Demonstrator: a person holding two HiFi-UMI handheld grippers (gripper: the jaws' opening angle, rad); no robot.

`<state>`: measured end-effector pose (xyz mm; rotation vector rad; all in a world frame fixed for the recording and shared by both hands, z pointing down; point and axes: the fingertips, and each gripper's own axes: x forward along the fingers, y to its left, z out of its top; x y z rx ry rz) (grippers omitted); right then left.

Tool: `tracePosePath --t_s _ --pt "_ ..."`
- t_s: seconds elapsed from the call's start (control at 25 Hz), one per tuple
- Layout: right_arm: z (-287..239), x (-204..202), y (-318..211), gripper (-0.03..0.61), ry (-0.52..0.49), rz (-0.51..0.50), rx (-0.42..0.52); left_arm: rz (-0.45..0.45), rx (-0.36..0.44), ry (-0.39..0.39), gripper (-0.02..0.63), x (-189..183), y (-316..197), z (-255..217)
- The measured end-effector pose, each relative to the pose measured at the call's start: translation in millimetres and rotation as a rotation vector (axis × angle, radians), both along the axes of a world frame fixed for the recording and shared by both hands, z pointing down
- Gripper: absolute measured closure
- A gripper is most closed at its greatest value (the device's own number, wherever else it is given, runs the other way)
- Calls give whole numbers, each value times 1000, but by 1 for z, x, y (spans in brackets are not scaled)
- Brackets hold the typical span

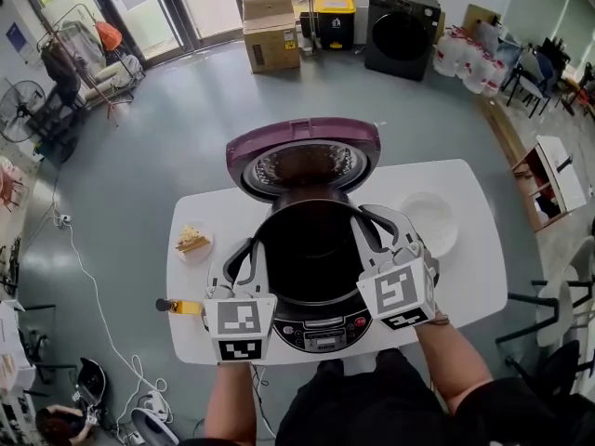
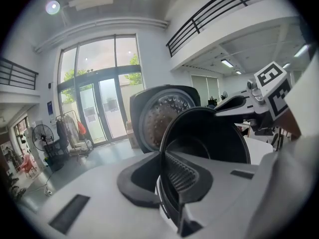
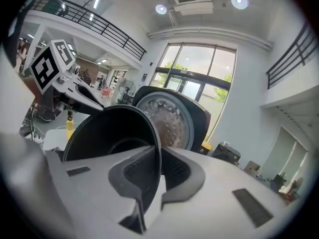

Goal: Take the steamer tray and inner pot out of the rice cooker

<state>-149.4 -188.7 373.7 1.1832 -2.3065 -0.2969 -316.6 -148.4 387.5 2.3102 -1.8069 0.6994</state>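
The left gripper (image 1: 249, 255) and right gripper (image 1: 376, 230) each pinch the rim of the black inner pot (image 1: 311, 249), holding it over the rice cooker (image 1: 321, 331).

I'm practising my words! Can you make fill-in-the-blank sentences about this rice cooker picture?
1. The left claw and the right claw are each shut on the ___ of the inner pot.
2. The lid of the rice cooker stands ___.
3. The colour of the table is ___.

Missing words: rim; open; white.
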Motion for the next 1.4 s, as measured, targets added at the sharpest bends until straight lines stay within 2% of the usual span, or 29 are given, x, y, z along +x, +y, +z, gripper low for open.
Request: tracePosePath --t_s 0.16,0.32,0.52,0.76,1.04,1.4 --pt "-21 7 11 540 -21 -6 57 1 50 -14 580 8 7 -24" --pt "-46 29 24 540 -57 -34 104 6 98 -29 580 34 21 -50" --pt "-72 85 35 540 -61 -28 145 10 152 -36 580 90 31 -73" --pt "-77 167 44 538 -32 21 158 64 166 -15 580 170 34 -79" --pt "-49 278 54 537 9 125 108 166 110 16 580 279 31 -52" --pt "32 400 81 537 85 272 -31 292 -39 35 581 395 40 33"
